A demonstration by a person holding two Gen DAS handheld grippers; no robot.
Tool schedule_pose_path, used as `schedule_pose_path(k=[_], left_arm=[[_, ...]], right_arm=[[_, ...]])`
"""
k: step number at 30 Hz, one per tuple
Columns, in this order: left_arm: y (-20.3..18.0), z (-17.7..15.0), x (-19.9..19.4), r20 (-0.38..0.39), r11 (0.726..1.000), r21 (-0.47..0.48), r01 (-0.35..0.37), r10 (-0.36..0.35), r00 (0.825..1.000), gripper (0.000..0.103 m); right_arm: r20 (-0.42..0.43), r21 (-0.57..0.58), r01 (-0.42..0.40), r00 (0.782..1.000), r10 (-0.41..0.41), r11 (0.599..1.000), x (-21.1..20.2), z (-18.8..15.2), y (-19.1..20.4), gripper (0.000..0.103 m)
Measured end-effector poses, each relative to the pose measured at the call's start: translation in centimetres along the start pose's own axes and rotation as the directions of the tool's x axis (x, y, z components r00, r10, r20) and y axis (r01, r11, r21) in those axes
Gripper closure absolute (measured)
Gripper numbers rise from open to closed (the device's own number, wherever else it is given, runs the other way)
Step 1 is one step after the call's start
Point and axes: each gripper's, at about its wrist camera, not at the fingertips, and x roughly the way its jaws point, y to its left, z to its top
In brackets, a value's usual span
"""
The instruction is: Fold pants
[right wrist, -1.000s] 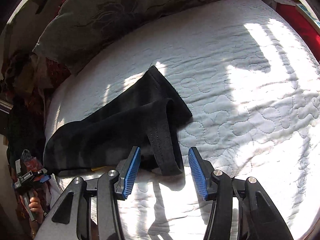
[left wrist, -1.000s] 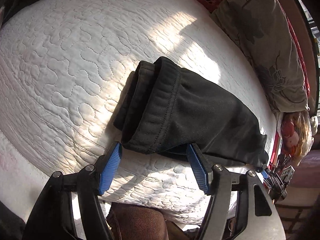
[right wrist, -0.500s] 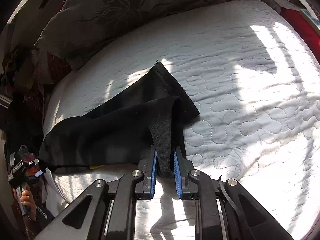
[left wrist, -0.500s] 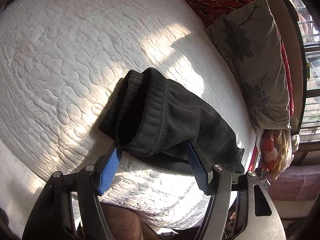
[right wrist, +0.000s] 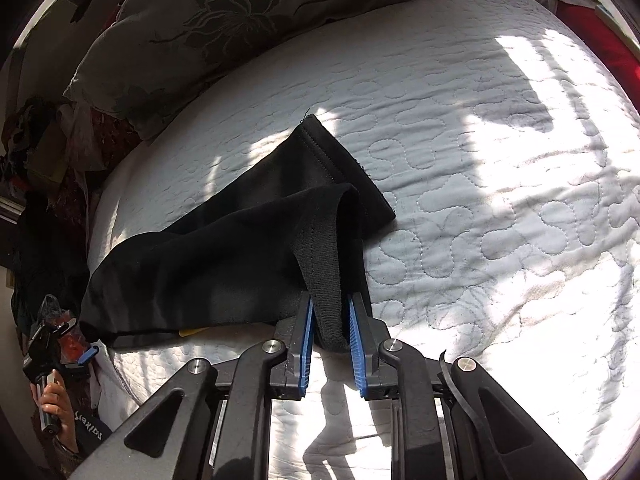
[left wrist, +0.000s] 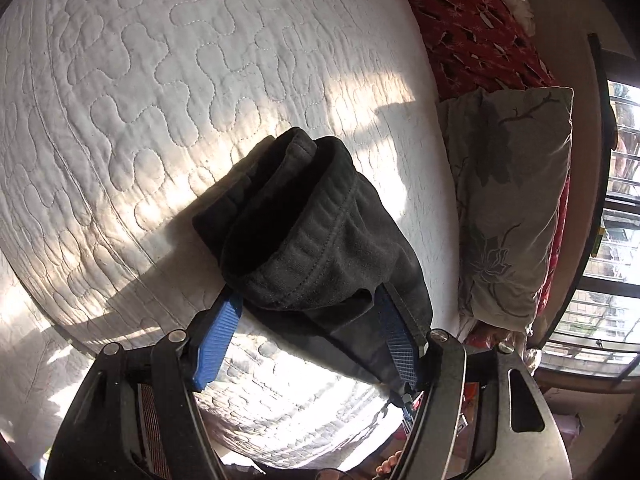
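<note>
Black pants (left wrist: 320, 236) lie folded in a long strip on a white quilted bed (left wrist: 160, 80). In the left wrist view the waistband end sits between the blue pads of my left gripper (left wrist: 308, 312), whose jaws stand wide apart around the cloth. In the right wrist view the pants (right wrist: 224, 256) stretch left, with one leg cuff flat on the bed. My right gripper (right wrist: 330, 312) is shut on the other leg hem (right wrist: 324, 264) and holds it lifted a little.
A grey flowered pillow (left wrist: 516, 200) lies along the bed's far side, also in the right wrist view (right wrist: 208, 28). A red patterned blanket (left wrist: 472, 32) sits behind it. A window (left wrist: 616, 264) is at right. The bed edge (right wrist: 120, 364) is near the left hand.
My right gripper closed on the leg hem and raised it slightly. My left gripper moved in so the waistband sits between its open jaws.
</note>
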Motion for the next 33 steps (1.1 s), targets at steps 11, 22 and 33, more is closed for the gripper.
schedule_pose_path(k=[11,22,33], left_arm=[[-0.3,1.0,1.9,-0.052,0.998,-0.053,-0.045,0.043,0.998,0.050],[-5.3,3.9,0.4,-0.024,0.996,-0.021,-0.084,0.084,0.996,0.087],[-4.7,3.7,-3.8,0.076,0.994,0.097,-0.054,0.046,0.996,0.089]], right_arm=[[-0.007,0.080,-0.067,0.998,0.068,0.995,0.4,0.2,-1.3,0.082],[0.093,0.088,-0.133,0.988,0.125,0.987,-2.8,6.0,1.2,0.100],[0.184,0.028,-0.266,0.949,0.257,0.964,-5.4,9.6,2.2,0.100]])
